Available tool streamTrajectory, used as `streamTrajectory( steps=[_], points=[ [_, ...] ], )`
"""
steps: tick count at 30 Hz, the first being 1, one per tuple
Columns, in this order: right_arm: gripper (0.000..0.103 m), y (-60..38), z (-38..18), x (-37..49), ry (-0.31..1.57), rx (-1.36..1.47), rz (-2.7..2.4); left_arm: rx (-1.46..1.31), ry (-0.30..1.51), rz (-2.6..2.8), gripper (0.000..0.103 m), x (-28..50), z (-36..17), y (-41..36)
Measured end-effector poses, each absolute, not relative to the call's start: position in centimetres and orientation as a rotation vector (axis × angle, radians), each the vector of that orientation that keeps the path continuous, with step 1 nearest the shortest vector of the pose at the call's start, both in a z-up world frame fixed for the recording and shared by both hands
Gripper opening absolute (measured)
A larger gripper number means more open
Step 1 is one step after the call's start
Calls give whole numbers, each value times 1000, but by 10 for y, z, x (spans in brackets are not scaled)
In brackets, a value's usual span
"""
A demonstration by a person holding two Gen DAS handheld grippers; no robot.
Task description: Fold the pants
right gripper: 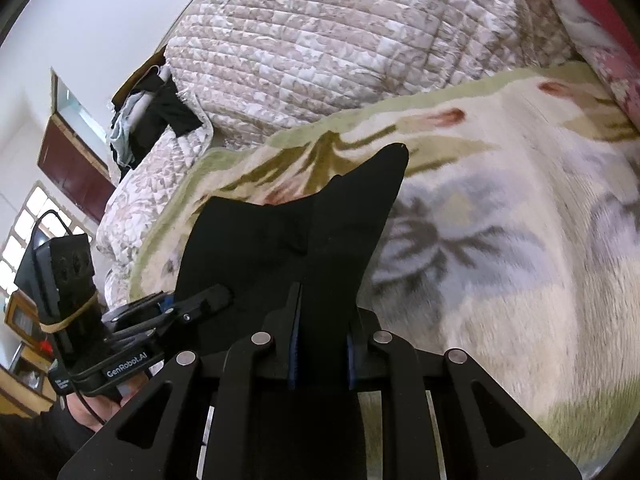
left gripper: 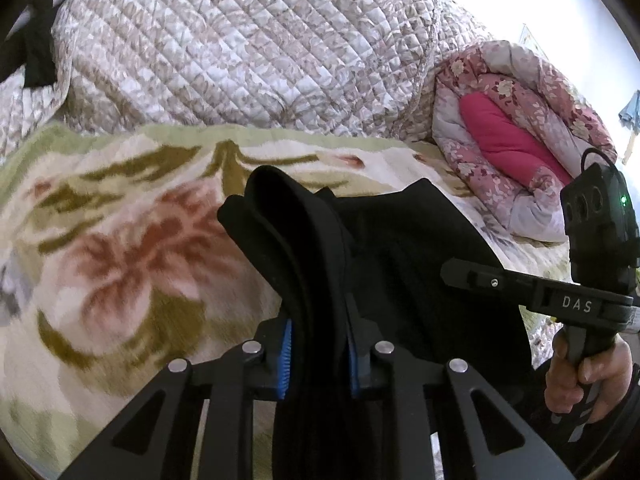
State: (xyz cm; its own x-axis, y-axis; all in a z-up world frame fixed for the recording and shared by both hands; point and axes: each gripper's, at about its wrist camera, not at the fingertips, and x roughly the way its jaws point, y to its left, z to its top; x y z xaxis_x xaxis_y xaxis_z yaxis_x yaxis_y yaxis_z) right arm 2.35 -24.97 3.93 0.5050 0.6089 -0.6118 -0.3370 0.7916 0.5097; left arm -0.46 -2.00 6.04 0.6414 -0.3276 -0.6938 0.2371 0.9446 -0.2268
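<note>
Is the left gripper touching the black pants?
Touching. In the left wrist view, the left gripper has its jaws closed on a bunched fold of the black pants.

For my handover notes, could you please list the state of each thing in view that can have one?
Black pants: bunched, lifted at two places, one by each tool, above the bed.
Left tool: shut on black pants.
Right tool: shut on black pants.
Floral blanket: spread flat under the pants.
Quilted cover: heaped behind the blanket.
Pink floral quilt: rolled up.
</note>
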Motion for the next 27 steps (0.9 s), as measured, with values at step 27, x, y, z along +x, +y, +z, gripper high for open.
streamTrajectory(
  steps=[27],
  points=[
    [36, -245, 14, 167, 899, 268, 452, -164, 866, -161, 45, 133, 21, 45]
  ],
)
